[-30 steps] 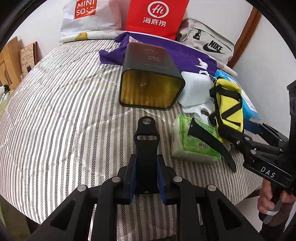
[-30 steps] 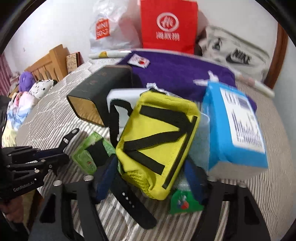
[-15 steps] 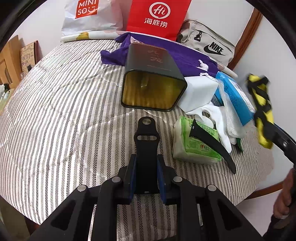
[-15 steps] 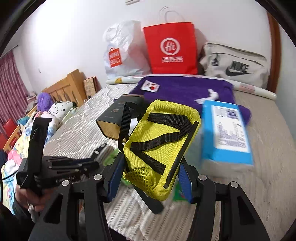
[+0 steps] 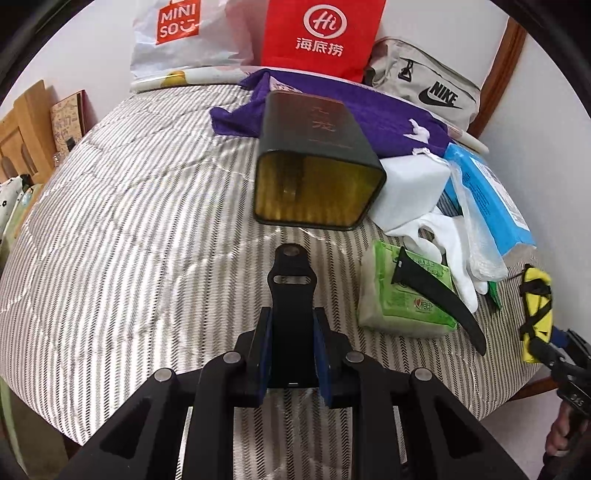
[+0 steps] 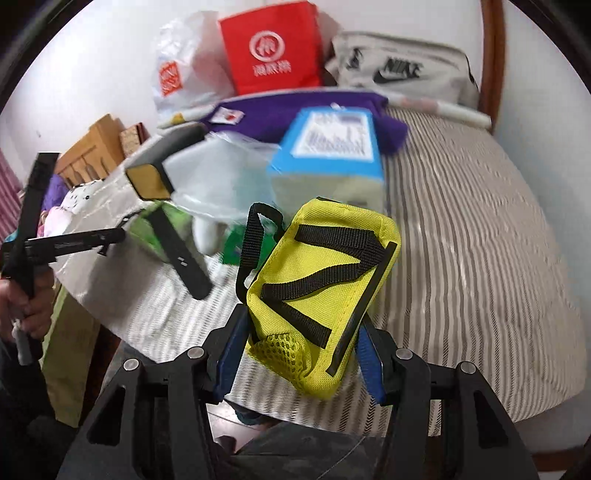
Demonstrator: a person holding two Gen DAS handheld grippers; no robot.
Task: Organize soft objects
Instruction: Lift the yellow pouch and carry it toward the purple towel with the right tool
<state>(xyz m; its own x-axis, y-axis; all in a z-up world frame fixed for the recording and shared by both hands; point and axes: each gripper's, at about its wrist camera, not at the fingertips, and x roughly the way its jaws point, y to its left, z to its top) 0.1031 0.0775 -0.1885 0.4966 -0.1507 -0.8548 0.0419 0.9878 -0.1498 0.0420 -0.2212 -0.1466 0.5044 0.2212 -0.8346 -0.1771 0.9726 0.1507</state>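
My left gripper [image 5: 291, 332] hovers over the striped bed, shut on a black watch strap half [image 5: 291, 280] that sticks out ahead of its blue pads. My right gripper [image 6: 301, 354] is shut on a yellow pouch [image 6: 325, 280] with black webbing, held tilted above the bed's near edge. From the left wrist view the pouch [image 5: 535, 314] hangs at the far right, clear of the pile. A second black strap [image 5: 436, 291] lies across a green tissue pack [image 5: 402, 299]. White gloves [image 5: 454, 240] lie beside it.
A black tin [image 5: 317, 166] with a gold inside lies on its side, mouth toward me. A blue pack [image 5: 487, 195] and purple cloth [image 5: 369, 103] lie behind it. A red bag [image 5: 321, 33], a white bag [image 5: 177, 33] and a grey bag [image 5: 424, 88] line the wall.
The right gripper has lifted the yellow pouch off the pile and carried it right, toward the bed's near corner. The left gripper and its strap have stayed put.
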